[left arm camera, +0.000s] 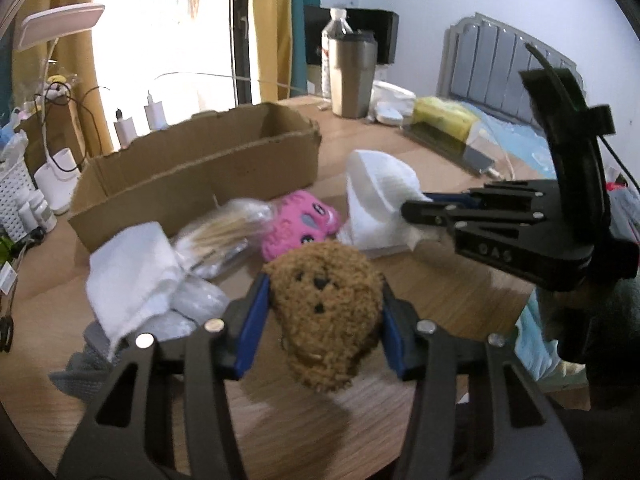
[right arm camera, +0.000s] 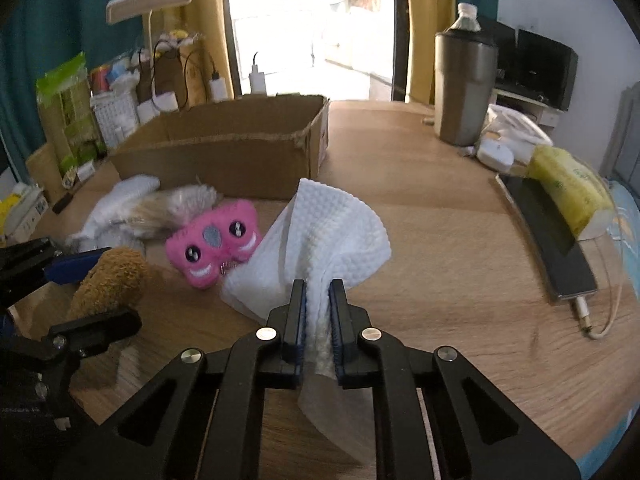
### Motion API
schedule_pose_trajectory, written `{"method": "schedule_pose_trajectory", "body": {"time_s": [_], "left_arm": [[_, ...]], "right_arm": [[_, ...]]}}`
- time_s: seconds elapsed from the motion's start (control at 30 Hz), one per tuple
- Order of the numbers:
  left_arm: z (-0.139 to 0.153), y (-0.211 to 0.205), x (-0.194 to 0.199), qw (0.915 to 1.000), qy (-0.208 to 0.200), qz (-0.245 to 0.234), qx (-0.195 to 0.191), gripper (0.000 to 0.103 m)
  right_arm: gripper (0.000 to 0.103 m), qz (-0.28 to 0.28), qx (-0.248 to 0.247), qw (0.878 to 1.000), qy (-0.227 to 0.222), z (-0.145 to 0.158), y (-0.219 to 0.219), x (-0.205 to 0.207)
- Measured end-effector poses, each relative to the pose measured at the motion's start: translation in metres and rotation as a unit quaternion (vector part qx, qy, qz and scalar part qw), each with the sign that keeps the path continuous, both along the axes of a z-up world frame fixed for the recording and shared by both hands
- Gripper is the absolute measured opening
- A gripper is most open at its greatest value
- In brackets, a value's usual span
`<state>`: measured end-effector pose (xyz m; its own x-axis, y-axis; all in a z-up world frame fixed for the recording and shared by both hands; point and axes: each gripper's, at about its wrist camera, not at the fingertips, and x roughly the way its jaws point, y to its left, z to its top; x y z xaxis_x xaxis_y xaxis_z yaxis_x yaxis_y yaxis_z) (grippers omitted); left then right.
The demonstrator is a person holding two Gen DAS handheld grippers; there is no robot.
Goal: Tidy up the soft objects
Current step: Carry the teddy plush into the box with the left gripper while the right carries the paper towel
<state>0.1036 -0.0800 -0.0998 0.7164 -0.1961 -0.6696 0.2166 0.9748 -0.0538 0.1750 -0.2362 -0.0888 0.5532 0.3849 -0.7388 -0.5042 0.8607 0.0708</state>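
My left gripper (left arm camera: 325, 300) is shut on a brown plush bear (left arm camera: 326, 308) and holds it above the wooden table (left arm camera: 440, 280); the bear also shows in the right wrist view (right arm camera: 110, 278). My right gripper (right arm camera: 318, 304) is shut on a white textured cloth (right arm camera: 336, 232), lifted off the table; it also shows in the left wrist view (left arm camera: 380, 200). A pink plush toy (right arm camera: 218, 242) lies on the table between them. An open cardboard box (right arm camera: 224, 148) stands behind. A white cloth (left arm camera: 128, 272) and a bag of cotton swabs (left arm camera: 224, 232) lie at the left.
A steel tumbler (right arm camera: 464, 88) and a water bottle (left arm camera: 336, 28) stand at the back. A phone with cable (right arm camera: 552, 240) and a yellow-green pack (right arm camera: 568, 188) lie at the right. A white basket (left arm camera: 14, 196), chargers and a lamp (right arm camera: 152, 0) crowd the left.
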Motion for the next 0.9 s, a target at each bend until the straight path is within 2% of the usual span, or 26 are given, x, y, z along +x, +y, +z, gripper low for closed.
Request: {"method": "schedule_pose_trajectory", "body": {"time_s": [0.43,0.67,0.9], "left_arm": [[0.054,0.030,-0.002,0.9978,-0.049,0.022,-0.040,0.052],[0.089,0.048,0.007,0.9948,-0.087,0.035,-0.040,0.052],[0.099,0.065,0.023,0.9930,-0.092,0.058,-0.047,0.052]], "right_arm": [[0.012,0.012,0.033,0.999,-0.033,0.045,0.011,0.003],[0.012,0.017,0.049,0.998,-0.048,0.066,0.016,0.014],[0.012,0.025,0.060,0.996,-0.062,0.082,0.023,0.030]]}}
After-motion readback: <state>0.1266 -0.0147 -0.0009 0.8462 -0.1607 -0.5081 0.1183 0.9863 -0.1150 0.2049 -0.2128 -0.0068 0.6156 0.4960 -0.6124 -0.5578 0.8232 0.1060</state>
